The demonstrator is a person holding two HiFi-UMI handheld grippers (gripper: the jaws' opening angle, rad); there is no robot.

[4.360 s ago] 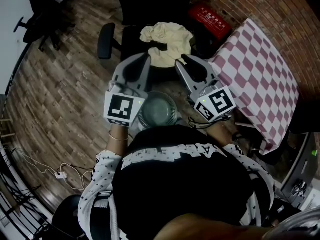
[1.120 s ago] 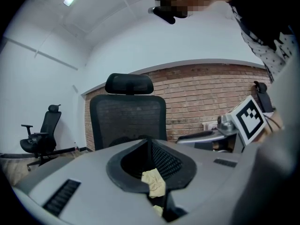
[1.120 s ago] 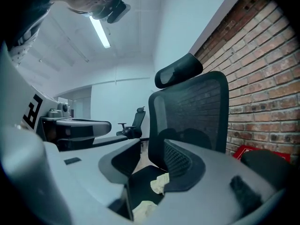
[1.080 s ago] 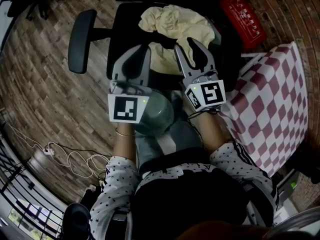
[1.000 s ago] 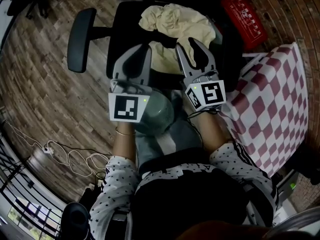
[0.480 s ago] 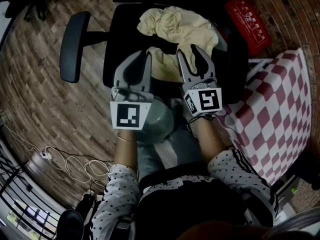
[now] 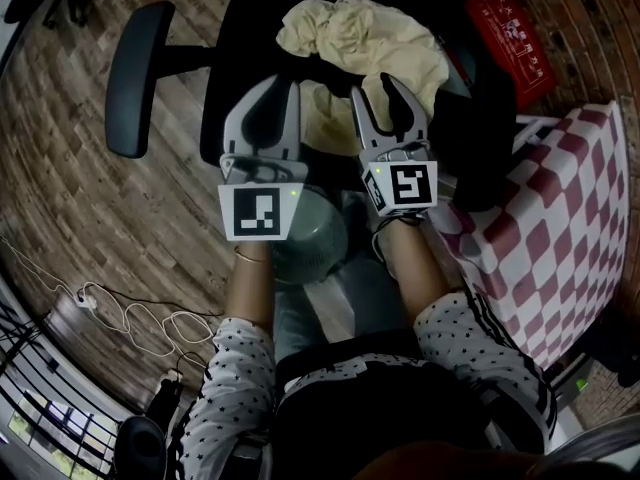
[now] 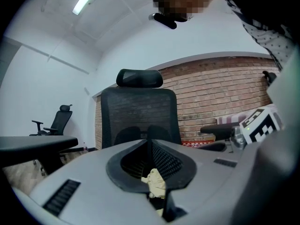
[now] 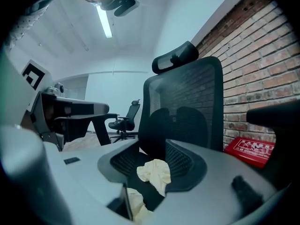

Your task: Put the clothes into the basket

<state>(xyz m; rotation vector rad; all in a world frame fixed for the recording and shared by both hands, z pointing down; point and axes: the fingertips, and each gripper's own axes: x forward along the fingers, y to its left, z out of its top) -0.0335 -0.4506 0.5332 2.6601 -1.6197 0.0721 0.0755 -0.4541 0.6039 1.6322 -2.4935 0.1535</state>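
Observation:
A crumpled cream garment (image 7: 360, 43) lies on the seat of a black office chair (image 7: 225, 68). My left gripper (image 7: 288, 86) is level at the seat's front edge, left of the garment, with its jaws shut and empty. In the left gripper view the garment (image 8: 155, 182) shows just beyond the left gripper (image 8: 149, 142). My right gripper (image 7: 378, 90) hovers over the garment's near edge. Its jaws have just been opening and nothing is between them. The right gripper view shows the garment (image 9: 154, 171) beyond the right gripper (image 9: 153, 146). A round grey-green basket (image 7: 312, 236) sits between my forearms.
The chair's armrests (image 7: 130, 78) (image 7: 490, 138) flank the seat and its mesh back (image 8: 138, 111) rises behind. A red box (image 7: 510, 33) lies by the brick wall. A red-and-white checked surface (image 7: 565, 218) is at the right. Cables (image 7: 130, 318) lie on the wood floor.
Both grippers have sunk toward the chair seat and the chair looks nearer. The right gripper's jaws have spread wider. The left jaws stay shut.

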